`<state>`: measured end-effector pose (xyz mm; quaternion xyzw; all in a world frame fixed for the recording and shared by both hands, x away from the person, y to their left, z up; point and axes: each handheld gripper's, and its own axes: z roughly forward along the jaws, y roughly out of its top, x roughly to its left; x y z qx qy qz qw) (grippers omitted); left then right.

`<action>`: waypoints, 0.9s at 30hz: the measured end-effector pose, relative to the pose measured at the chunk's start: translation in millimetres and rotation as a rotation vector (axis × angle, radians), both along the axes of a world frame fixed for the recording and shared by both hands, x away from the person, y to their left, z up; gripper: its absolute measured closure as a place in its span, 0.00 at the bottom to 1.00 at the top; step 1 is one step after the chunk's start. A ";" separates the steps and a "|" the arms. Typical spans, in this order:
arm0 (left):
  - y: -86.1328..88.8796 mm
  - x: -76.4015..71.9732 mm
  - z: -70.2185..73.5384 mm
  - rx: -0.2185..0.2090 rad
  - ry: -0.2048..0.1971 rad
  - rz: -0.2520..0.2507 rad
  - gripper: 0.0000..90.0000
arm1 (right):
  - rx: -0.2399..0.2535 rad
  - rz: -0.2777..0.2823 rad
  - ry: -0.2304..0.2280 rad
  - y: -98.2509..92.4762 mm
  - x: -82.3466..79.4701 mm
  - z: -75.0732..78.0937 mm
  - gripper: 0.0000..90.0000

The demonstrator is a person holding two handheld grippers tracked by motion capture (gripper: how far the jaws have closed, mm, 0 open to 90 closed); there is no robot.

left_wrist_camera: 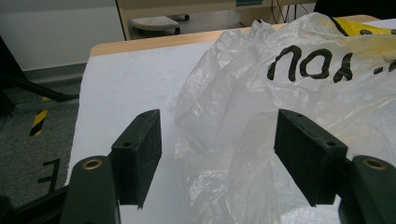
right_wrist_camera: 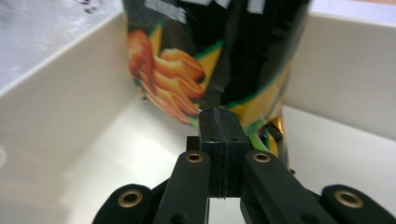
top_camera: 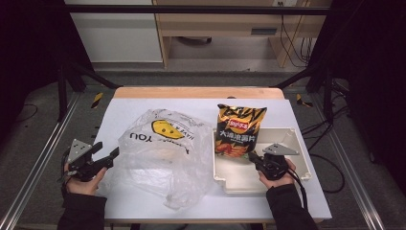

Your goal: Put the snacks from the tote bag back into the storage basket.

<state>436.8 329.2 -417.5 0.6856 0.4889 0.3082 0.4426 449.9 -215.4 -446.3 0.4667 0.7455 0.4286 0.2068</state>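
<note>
A black and orange chip bag [top_camera: 238, 129] leans over the far rim of a cream tray [top_camera: 297, 143], its lower end inside the tray. My right gripper [top_camera: 252, 155] is in the tray with its jaws pressed together on the bag's bottom edge. In the right gripper view the pads [right_wrist_camera: 212, 135] meet at the lower edge of the chip bag [right_wrist_camera: 187, 56]. A crumpled clear plastic bag [top_camera: 163, 148] with a yellow smiley lies left of the tray. My left gripper [top_camera: 107, 149] stands open at its left edge. In the left gripper view, folds of the plastic bag [left_wrist_camera: 289, 93] lie between the spread jaws, untouched.
The white tabletop [top_camera: 124, 108] ends in a wooden strip at the far side. Metal frame rails run along both sides. The tray wall [right_wrist_camera: 70, 93] rises close on the left of my right gripper.
</note>
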 end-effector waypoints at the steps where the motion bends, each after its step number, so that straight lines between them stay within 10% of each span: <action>1: 0.0 0.1 0.0 0.000 0.000 0.000 0.35 | -0.005 -0.004 -0.002 -0.8 1.2 -0.9 1.00; 27: 0.7 -0.2 0.2 -0.004 -0.002 -0.001 0.35 | 0.000 -0.060 -0.057 -11.7 5.5 7.1 0.88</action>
